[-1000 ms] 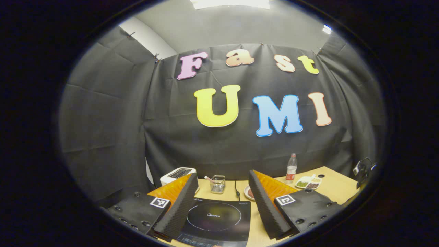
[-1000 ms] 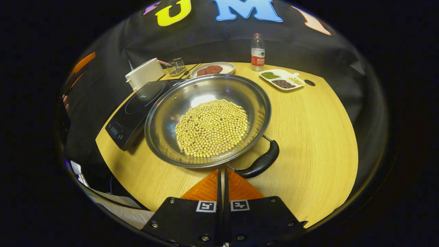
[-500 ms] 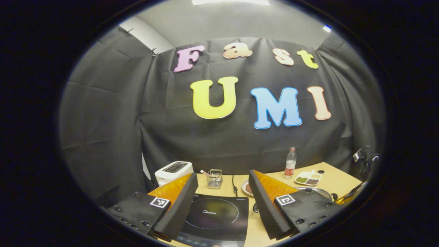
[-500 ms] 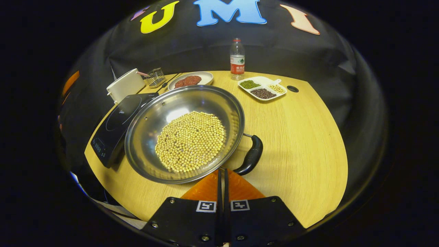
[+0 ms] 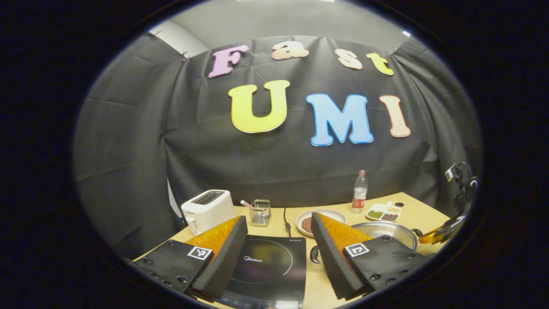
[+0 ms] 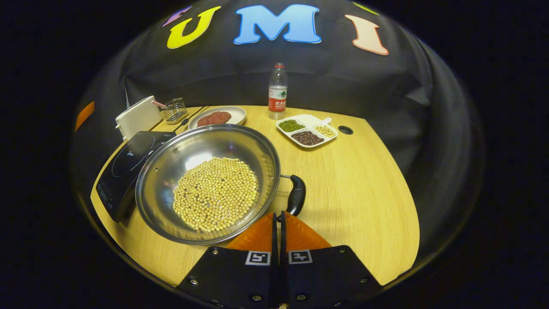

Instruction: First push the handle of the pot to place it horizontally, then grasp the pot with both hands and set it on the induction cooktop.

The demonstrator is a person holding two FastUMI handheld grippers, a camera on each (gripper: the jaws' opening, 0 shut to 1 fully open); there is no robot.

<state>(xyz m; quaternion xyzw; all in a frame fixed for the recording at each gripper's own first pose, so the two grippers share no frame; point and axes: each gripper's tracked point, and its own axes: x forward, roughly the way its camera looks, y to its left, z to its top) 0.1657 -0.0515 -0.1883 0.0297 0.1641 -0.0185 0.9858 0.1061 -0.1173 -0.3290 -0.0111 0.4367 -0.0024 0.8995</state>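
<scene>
Your right tool [image 6: 278, 214] has its two fingers pressed together with nothing between them, and its tip sits right at the near end of the pot's black handle [image 6: 296, 195]; whether it touches the handle you cannot tell from the right gripper view. The handle juts from the right side of the pot [image 6: 208, 182] and curves back toward your tool. The pot is a wide steel pan resting on the worktop [image 6: 360, 201], with a heap of pale soybeans [image 6: 215, 193] in its bottom. Its left rim overlaps the edge of the black induction cooktop [image 6: 124, 165], which lies flat beside it.

Your left tool [image 5: 279, 253] has its fingers spread wide apart, holding nothing, and hangs over the cooktop [image 5: 266, 262], whose ring mark shows between them. Just past its right finger you see the pot's rim [image 5: 386, 229] and a small black loop handle [image 5: 315, 254].

Farther back on the worktop stand a white toaster [image 5: 206, 210], a wire basket [image 5: 259, 212], a plate of reddish food [image 6: 216, 117], a water bottle [image 6: 277, 92] and a divided tray of beans [image 6: 306, 131]. The bottle stands just behind the tray.
</scene>
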